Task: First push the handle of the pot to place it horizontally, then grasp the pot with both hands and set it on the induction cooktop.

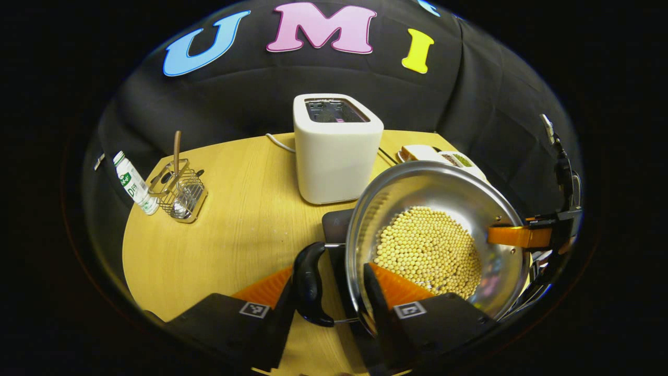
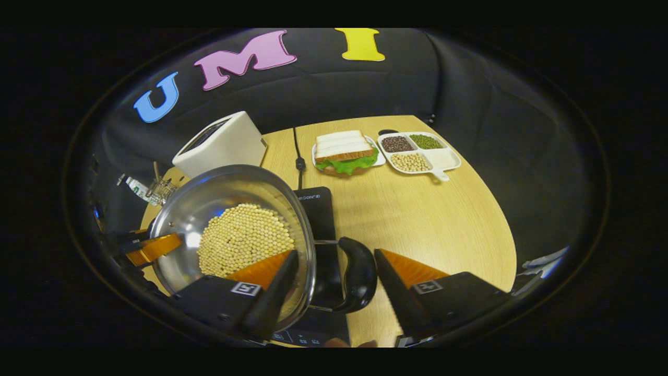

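Pot [image 1: 443, 209] handles [image 1: 310, 284] between fingers of both grippers, parted, grip unclear; cooktop [image 2: 318, 209] beneath.

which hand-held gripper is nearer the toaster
Left. The left hand-held gripper grips the pot on the toaster's side; the right hand-held gripper holds the far rim.

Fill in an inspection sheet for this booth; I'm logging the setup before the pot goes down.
Surface: light wooden table, round-edged.
Job's things: steel pot holding soybeans, over the black induction cooktop; black side handles lie horizontal.
Clutter: white toaster, wire rack, small bottle, sandwich on a plate, divided dish of beans.
Grippers: left gripper and right gripper each straddle a handle, one finger inside the pot; contact cannot be told.
Cables: black cord runs back from the cooktop; white cord behind the toaster.
Surroundings: black cloth wall.
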